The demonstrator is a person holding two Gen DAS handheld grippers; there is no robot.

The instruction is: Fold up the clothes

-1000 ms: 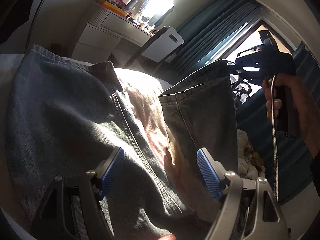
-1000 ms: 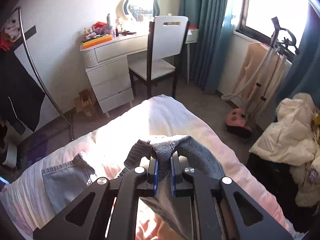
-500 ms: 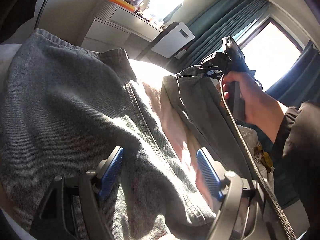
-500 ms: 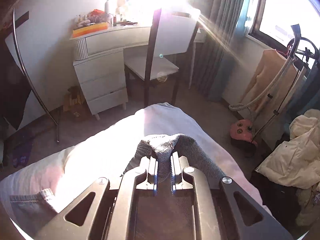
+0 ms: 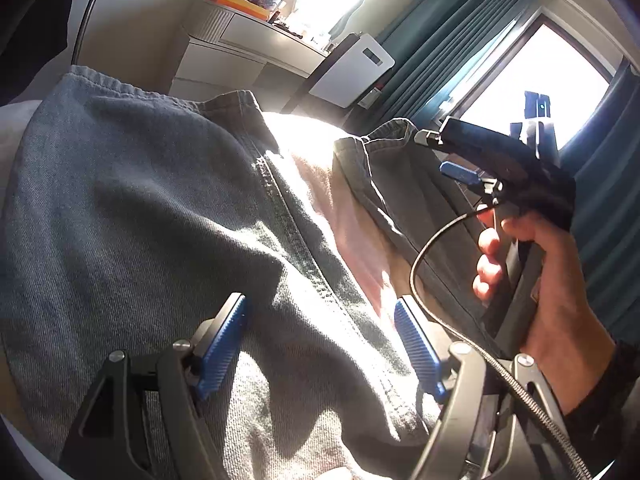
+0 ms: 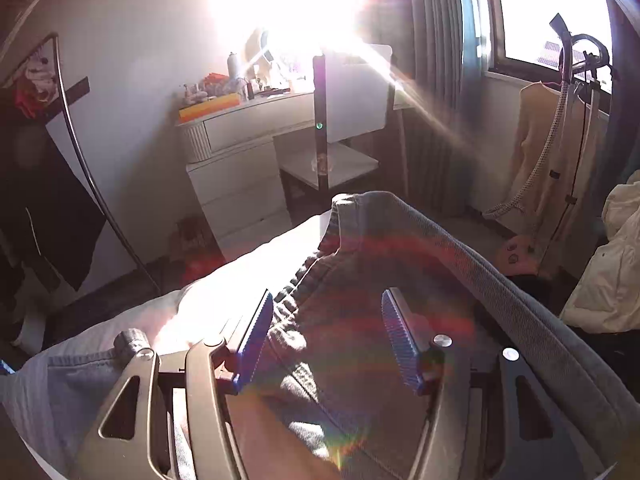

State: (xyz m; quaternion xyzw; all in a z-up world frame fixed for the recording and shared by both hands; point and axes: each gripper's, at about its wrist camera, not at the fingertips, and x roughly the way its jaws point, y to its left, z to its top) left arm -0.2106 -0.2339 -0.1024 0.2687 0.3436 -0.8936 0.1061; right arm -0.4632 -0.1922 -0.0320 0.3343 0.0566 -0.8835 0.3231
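Now the left gripper (image 5: 320, 340) hangs with its jaws spread wide over the jeans (image 5: 140, 208), which lie across the bed (image 6: 240, 264), one leg at each side. Further right, the right gripper (image 6: 326, 340) is also released, its blue pads apart over the folded-up leg hem (image 6: 360, 216)

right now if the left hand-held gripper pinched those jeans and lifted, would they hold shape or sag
Probably sag: the jeans already lie in soft folds and drape over the bed. Likely fairly heavy, since the denim looks thick with bulky seams. The ribbed pads of the left hand-held gripper should limit slipping.
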